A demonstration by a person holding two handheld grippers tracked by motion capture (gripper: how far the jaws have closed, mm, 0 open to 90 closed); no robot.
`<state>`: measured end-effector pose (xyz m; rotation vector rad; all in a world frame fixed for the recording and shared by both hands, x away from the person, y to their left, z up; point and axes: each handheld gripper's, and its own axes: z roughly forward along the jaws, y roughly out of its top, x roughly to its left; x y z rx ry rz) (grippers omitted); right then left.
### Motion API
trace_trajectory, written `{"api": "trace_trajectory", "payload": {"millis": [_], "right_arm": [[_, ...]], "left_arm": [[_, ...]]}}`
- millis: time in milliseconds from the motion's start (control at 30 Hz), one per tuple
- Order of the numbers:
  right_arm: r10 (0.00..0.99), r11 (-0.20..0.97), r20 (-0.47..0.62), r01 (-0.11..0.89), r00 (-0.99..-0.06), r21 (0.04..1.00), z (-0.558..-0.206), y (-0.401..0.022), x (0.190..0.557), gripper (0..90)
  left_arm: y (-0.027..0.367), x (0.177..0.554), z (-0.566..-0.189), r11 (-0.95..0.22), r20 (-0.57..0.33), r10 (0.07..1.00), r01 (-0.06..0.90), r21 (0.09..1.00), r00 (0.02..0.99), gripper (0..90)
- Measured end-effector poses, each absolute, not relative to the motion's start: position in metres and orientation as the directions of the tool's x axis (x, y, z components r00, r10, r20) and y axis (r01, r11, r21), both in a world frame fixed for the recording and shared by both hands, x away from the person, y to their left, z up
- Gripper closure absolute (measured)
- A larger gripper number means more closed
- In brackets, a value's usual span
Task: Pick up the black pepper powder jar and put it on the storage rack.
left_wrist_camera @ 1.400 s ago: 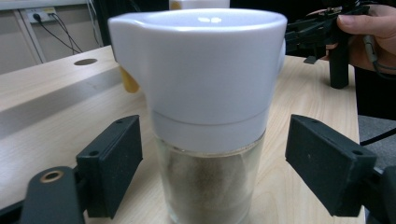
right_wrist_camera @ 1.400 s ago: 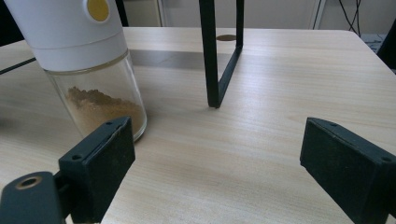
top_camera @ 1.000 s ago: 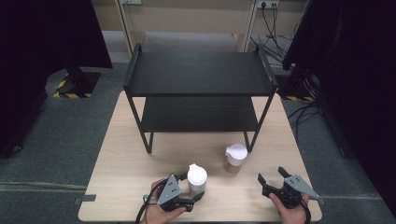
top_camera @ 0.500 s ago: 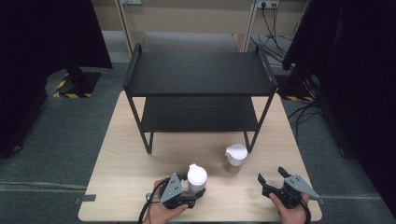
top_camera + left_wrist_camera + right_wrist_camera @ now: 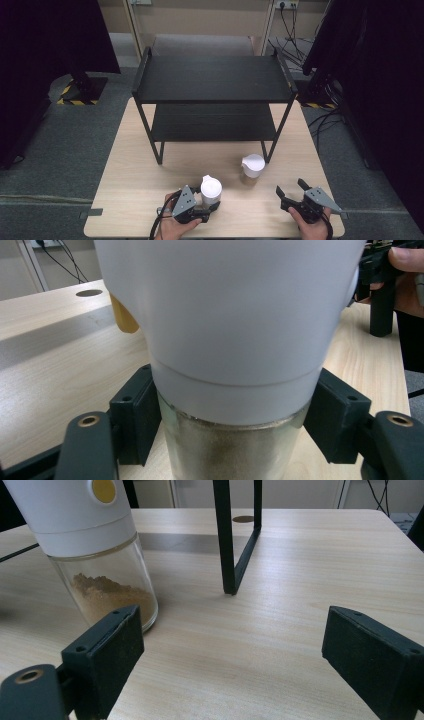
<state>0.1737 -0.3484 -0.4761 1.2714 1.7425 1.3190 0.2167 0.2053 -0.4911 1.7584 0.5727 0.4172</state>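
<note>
Between left tool [image 5: 235, 425] pads: white-capped spice jar [image 5: 235, 365], clamped.

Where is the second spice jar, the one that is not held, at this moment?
In the high view, the free spice jar stands on the table right of centre, beside the black shelf's front right leg, between both hand-held grippers.

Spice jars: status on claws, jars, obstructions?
Left claw shut on near spice jar, jaws just closed. Right claw open, holding nothing. Second jar stands free beside shelf rack. No obstruction seen.
</note>
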Motion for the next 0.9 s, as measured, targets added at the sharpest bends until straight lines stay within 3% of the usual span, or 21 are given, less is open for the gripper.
{"api": "trace_trajectory", "payload": {"millis": [467, 900], "right_arm": [[0.93, 0.044, 0.084, 0.334, -0.359, 0.941, -0.476, -0.349, 0.175, 10.0], [0.93, 0.049, 0.078, 0.332, -0.36, 0.942, -0.476, -0.348, 0.174, 10.0]], "left_arm": [[0.209, 0.208, -0.481, -0.193, -0.005, 0.609, 0.155, 0.969, 0.793, 30.7], [0.216, 0.193, -0.464, -0.146, 0.041, 0.644, 0.07, 0.987, 0.764, 30.7]]}}
